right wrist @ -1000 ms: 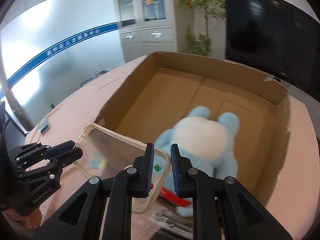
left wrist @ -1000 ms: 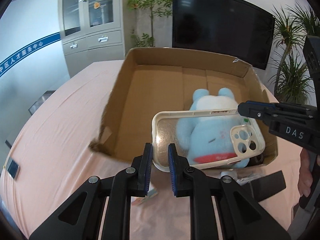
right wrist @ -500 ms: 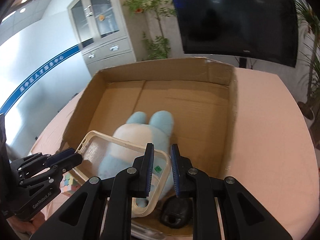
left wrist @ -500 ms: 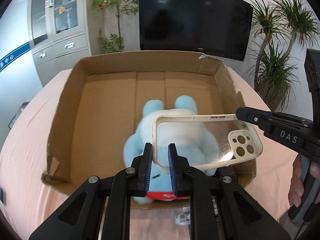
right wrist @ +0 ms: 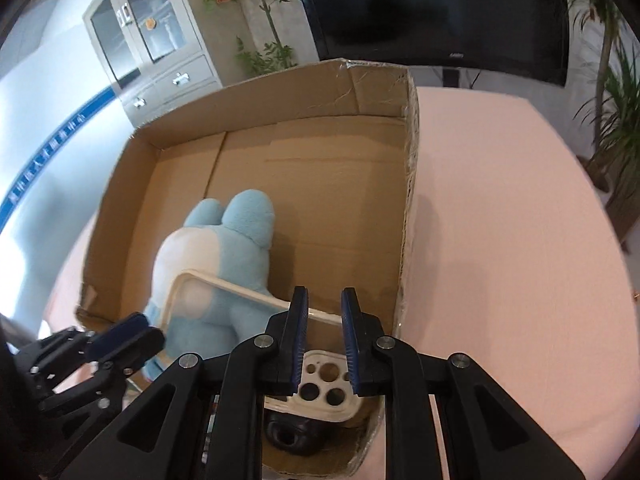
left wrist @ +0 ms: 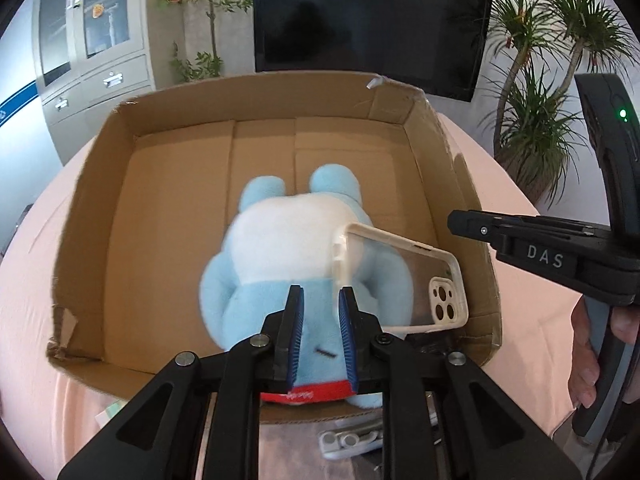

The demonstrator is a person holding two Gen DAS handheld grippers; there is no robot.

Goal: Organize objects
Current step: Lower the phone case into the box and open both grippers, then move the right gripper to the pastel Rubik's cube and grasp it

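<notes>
Phone case [left wrist: 404,280]: inside cardboard box [left wrist: 160,184], atop plush toy [left wrist: 288,256]; just beside left gripper [left wrist: 320,300] fingers, narrow, empty; right gripper [right wrist: 324,304] fingers narrow, above case.

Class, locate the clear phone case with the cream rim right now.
The clear phone case with the cream rim lies tilted inside the open cardboard box, near its right front corner, leaning on the blue and white plush toy.

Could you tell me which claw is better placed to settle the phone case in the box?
Probably right: the right claw hangs directly over the phone case; the left claw sits over the plush toy beside it.
</notes>
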